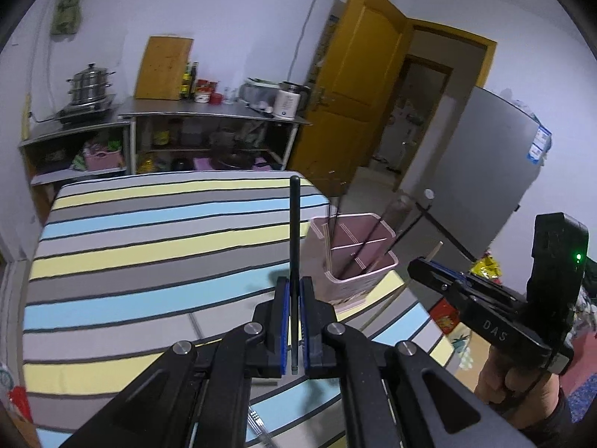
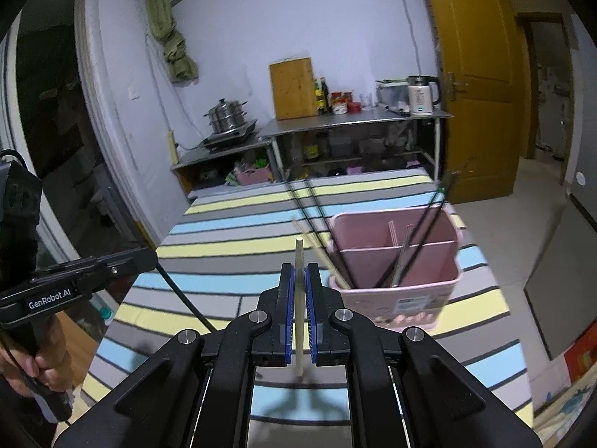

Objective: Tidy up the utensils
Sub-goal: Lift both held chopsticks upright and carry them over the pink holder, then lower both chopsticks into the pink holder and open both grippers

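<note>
My left gripper (image 1: 294, 285) is shut on a black chopstick (image 1: 294, 224) that stands upright between its blue pads, above the striped tablecloth (image 1: 149, 261). Just to its right stands a pink divided utensil holder (image 1: 350, 287) with black and pale chopsticks leaning out of it. My right gripper (image 2: 299, 270) is shut on a pale wooden chopstick (image 2: 299, 254), also upright, just left of the pink holder (image 2: 395, 298). Each gripper shows in the other's view, hand-held: the right gripper (image 1: 416, 265) beside the holder, the left gripper (image 2: 147, 257) at the left over the table's edge.
A thin pale stick (image 1: 384, 306) and a metal rod (image 1: 197, 324) lie on the cloth near the holder. Behind the table are steel counters (image 2: 358, 121) with a steamer pot (image 2: 225, 115), a cutting board and a kettle. A yellow door (image 2: 474, 74) and a grey fridge (image 1: 470, 171) stand to the right.
</note>
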Action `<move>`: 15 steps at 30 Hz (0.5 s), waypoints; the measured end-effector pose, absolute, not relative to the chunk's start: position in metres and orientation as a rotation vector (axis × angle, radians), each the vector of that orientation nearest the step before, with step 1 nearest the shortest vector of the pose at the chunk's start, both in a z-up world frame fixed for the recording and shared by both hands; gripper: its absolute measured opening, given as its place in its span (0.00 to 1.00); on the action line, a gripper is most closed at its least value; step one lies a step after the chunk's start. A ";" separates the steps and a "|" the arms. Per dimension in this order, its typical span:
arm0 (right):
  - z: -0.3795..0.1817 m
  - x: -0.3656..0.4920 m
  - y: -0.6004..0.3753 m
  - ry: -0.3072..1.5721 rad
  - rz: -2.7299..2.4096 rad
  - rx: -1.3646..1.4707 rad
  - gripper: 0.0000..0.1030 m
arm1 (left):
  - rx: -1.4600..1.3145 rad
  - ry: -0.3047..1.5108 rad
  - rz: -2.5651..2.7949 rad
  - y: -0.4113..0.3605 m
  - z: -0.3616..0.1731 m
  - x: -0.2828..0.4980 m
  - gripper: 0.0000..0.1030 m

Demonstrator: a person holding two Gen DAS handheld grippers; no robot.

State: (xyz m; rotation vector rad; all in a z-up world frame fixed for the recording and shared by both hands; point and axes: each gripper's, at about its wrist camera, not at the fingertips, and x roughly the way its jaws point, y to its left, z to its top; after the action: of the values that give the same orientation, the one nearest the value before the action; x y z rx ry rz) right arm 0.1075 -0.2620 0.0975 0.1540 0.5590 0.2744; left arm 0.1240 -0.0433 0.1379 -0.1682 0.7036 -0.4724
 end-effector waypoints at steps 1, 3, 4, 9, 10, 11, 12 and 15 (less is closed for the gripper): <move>0.100 0.108 -0.267 0.554 0.265 0.161 0.06 | -0.170 0.705 -0.487 -0.050 0.140 0.128 0.05; 0.103 0.108 -0.277 0.544 0.250 0.169 0.06 | -0.169 0.705 -0.504 -0.062 0.142 0.134 0.05; 0.106 0.109 -0.283 0.536 0.238 0.176 0.06 | -0.168 0.704 -0.516 -0.069 0.144 0.137 0.05; 0.118 0.110 -0.304 0.504 0.204 0.197 0.06 | -0.176 0.683 -0.547 -0.088 0.157 0.155 0.05; 0.121 0.110 -0.307 0.496 0.198 0.197 0.06 | -0.178 0.678 -0.551 -0.092 0.160 0.158 0.05; 0.124 0.111 -0.309 0.488 0.195 0.197 0.06 | -0.182 0.669 -0.554 -0.095 0.164 0.160 0.05; 0.129 0.112 -0.312 0.476 0.191 0.197 0.06 | -0.185 0.659 -0.557 -0.098 0.169 0.163 0.05; 0.141 0.114 -0.318 0.442 0.181 0.197 0.06 | -0.190 0.633 -0.561 -0.103 0.180 0.172 0.05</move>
State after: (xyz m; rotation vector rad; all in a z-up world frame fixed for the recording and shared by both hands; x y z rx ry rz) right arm 0.1145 -0.3183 0.1410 0.1973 0.4416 0.1812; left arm 0.1721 -0.1034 0.1800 -0.1895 0.6329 -0.5609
